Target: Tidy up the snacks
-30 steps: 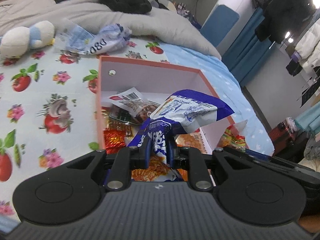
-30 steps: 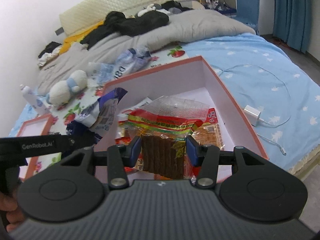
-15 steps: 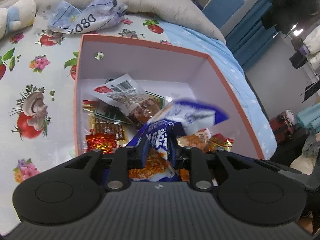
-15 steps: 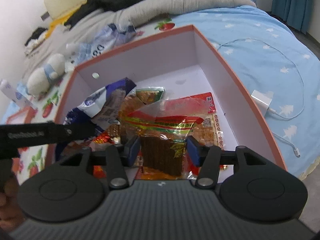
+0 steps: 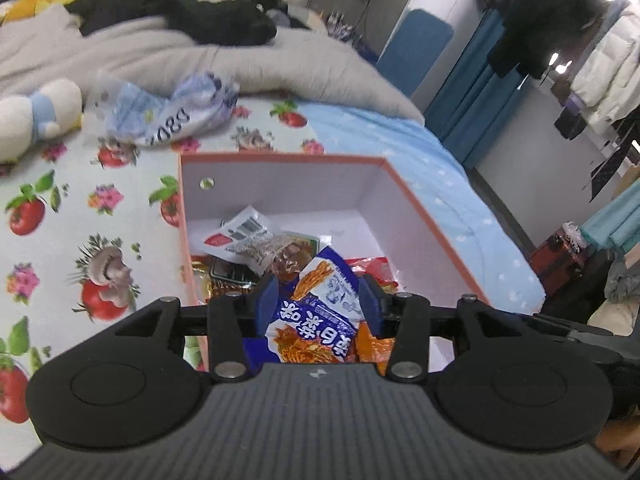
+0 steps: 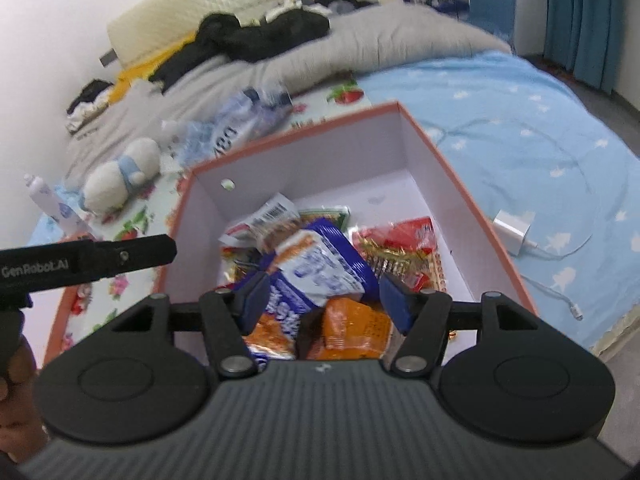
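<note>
A salmon-rimmed white box [image 5: 424, 216] [image 6: 456, 184] sits on the bed and holds several snack packets. A blue and white noodle-snack packet [image 5: 320, 312] [image 6: 316, 268] lies on top of the pile, with an orange packet [image 6: 356, 332] beside it and a red packet [image 6: 400, 244] behind. A clear barcoded packet [image 5: 248, 236] lies at the back. My left gripper [image 5: 318, 304] is open above the blue packet. My right gripper [image 6: 324, 300] is open above the pile and holds nothing.
A plush toy [image 5: 36, 116] [image 6: 120, 168] and a crumpled plastic bag [image 5: 168, 116] lie on the fruit-print sheet [image 5: 100, 220] behind the box. A white charger with cable [image 6: 516, 232] lies on the blue sheet at right. A grey duvet [image 5: 200, 60] is farther back.
Both grippers opened. The blue packet dropped from the left one and the brown-strip packet from the right one into the box. Both grippers have drawn back and up.
</note>
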The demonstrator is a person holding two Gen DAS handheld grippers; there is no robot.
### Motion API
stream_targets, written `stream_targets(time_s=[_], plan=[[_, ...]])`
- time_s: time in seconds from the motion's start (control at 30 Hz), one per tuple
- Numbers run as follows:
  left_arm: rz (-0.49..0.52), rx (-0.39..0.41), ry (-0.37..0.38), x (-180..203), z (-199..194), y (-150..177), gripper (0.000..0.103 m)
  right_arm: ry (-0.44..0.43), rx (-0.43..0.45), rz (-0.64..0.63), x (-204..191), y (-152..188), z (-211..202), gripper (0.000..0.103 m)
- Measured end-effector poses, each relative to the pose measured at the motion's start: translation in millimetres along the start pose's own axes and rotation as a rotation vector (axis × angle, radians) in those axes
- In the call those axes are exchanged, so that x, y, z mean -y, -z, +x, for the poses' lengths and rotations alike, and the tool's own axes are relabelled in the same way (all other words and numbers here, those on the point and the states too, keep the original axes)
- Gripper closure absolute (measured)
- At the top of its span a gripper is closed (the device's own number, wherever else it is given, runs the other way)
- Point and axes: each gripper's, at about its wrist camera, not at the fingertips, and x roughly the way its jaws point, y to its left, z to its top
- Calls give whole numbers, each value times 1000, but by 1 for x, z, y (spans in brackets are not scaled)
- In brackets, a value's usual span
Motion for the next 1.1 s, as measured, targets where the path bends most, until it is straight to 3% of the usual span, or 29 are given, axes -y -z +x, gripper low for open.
stream_targets(time_s=[0.23,0.63,1.1], plan=[[55,83,-7,6,-73,12,53,-5,107,-16,-22,9,-59,40],[106,194,1,20,-182,64,52,-7,245,-34,-59,48,-146,40],[126,209,-29,27,-231,132,51,-17,276,-51,-73,101,-182,40]])
